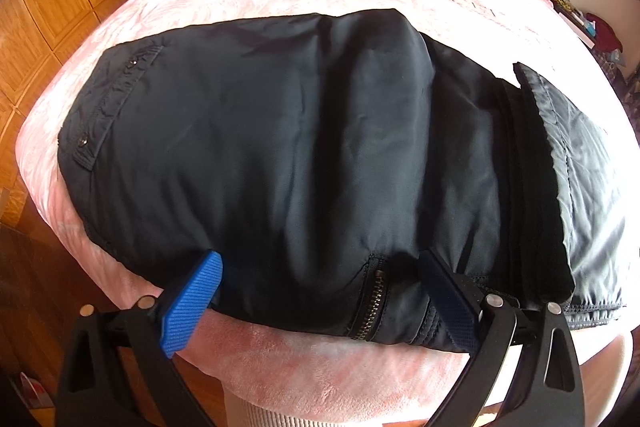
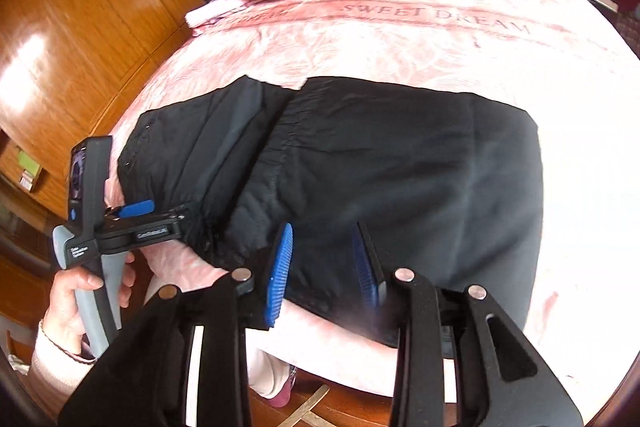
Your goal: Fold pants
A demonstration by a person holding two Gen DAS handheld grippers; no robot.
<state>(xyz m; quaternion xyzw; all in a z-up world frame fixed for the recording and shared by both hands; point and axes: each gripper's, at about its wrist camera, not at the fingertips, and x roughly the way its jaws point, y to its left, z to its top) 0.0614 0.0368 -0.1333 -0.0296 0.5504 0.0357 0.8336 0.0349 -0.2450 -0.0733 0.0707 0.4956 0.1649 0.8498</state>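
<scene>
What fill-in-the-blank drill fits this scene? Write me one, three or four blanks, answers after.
1. The pants are coloured ____.
2. The pants lie on a ____ bedspread.
3. Words on the bedspread read SWEET ____.
4. At the pants' near edge, the fingers of the left tool stand ____ apart than those of the right tool.

Missing words: black; pink; DREAM; wider
</scene>
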